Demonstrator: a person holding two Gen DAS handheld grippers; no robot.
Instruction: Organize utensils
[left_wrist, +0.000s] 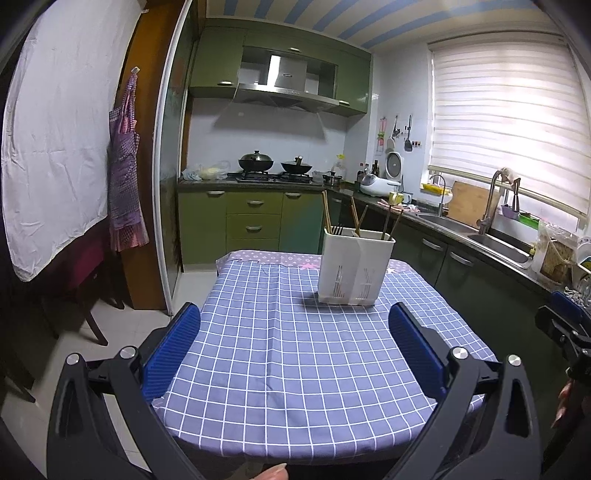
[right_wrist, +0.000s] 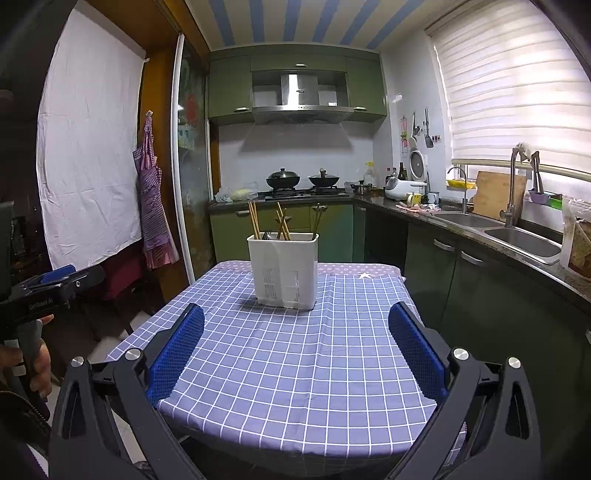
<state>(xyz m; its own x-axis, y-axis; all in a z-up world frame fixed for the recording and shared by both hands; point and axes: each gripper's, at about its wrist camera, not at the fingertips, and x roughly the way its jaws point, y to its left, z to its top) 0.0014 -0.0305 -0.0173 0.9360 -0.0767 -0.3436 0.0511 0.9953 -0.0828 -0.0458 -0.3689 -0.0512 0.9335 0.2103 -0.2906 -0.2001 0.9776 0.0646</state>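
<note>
Hovering with jaws spread wide and empty, the left gripper (left_wrist: 293, 343) faces a white utensil holder (left_wrist: 354, 269) at the far right of the checked table (left_wrist: 258, 369), chopsticks (left_wrist: 327, 214) already standing inside. From the right gripper (right_wrist: 295, 343), equally agape, the slotted holder sits centre-far; nothing loose remains, suggesting sorting is finished.

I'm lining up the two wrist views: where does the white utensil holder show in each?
Left wrist view: white utensil holder stands right of centre on the checked tablecloth.
Right wrist view: the holder stands near centre, slightly left.
Shared landmark: the range hood on the far wall.
</note>
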